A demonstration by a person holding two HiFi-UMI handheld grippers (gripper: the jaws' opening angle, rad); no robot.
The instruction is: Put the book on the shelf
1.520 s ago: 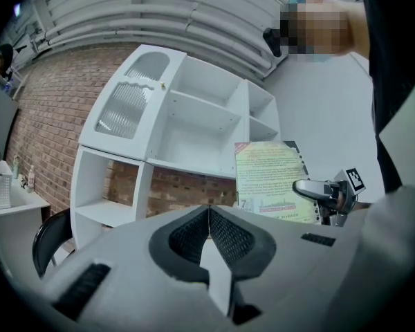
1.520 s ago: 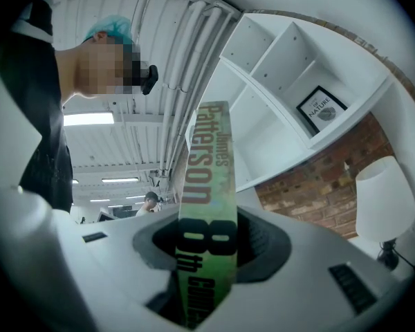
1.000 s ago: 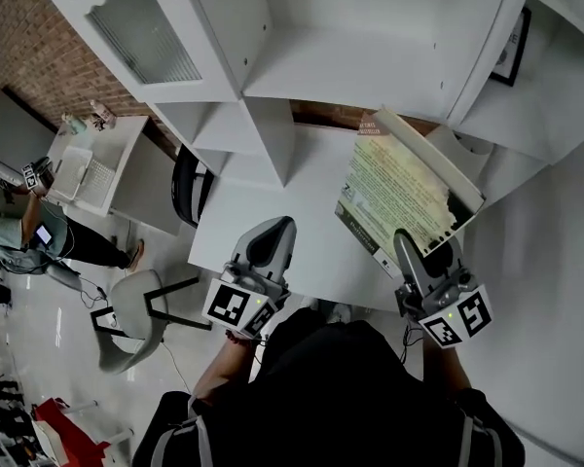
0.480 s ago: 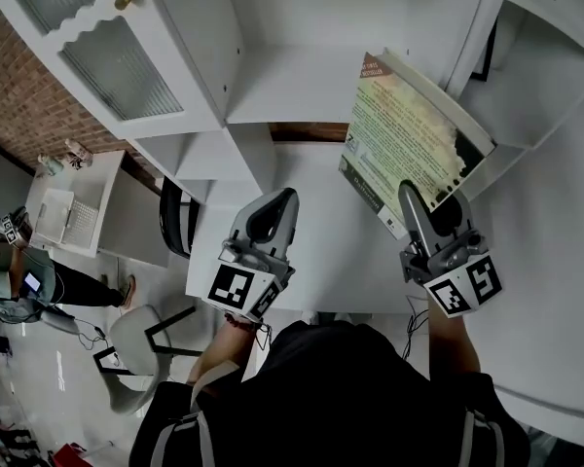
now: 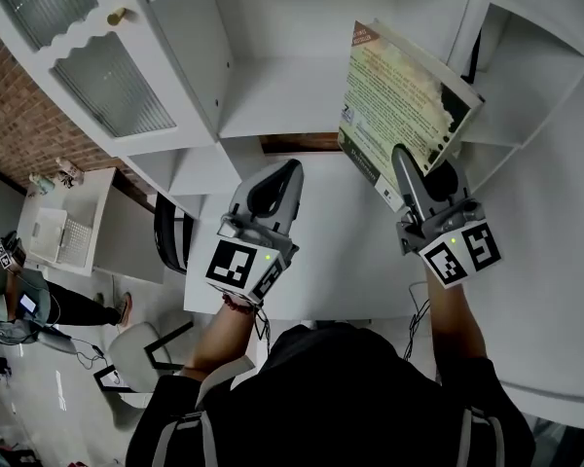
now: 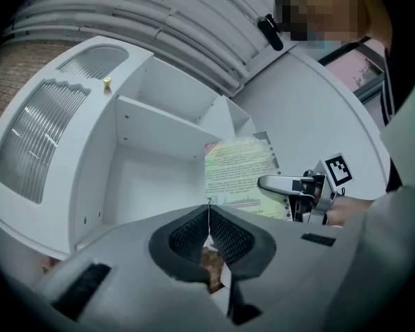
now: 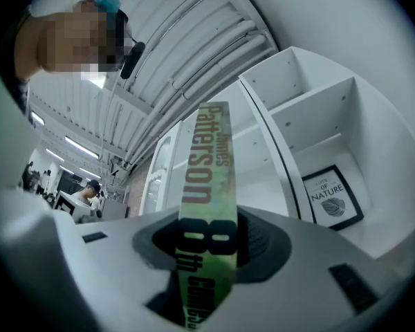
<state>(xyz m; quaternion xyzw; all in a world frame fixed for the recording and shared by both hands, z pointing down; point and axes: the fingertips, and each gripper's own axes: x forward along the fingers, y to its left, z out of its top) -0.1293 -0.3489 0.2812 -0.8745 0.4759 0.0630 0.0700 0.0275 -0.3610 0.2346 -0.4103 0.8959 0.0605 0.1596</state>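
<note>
A green paperback book (image 5: 394,100) is held up in front of the white shelf unit (image 5: 302,86). My right gripper (image 5: 423,185) is shut on its lower edge, and the green spine (image 7: 209,206) runs up between the jaws in the right gripper view. The left gripper view shows the same book (image 6: 236,171) beside an open shelf compartment (image 6: 152,175). My left gripper (image 5: 273,188) hovers left of the book, shut with nothing in it, its pads (image 6: 209,232) touching.
A framed "nature" print (image 7: 334,196) stands in a right-hand compartment. A cabinet door with ribbed glass and a gold knob (image 5: 117,16) is on the left. A white desk surface (image 5: 331,261) lies below the grippers. A chair (image 5: 141,343) and a person (image 5: 19,305) are off to the left.
The right gripper has lifted the book up off the desk toward the shelf openings. The left gripper has risen alongside it. The head view has tilted up toward the shelves.
</note>
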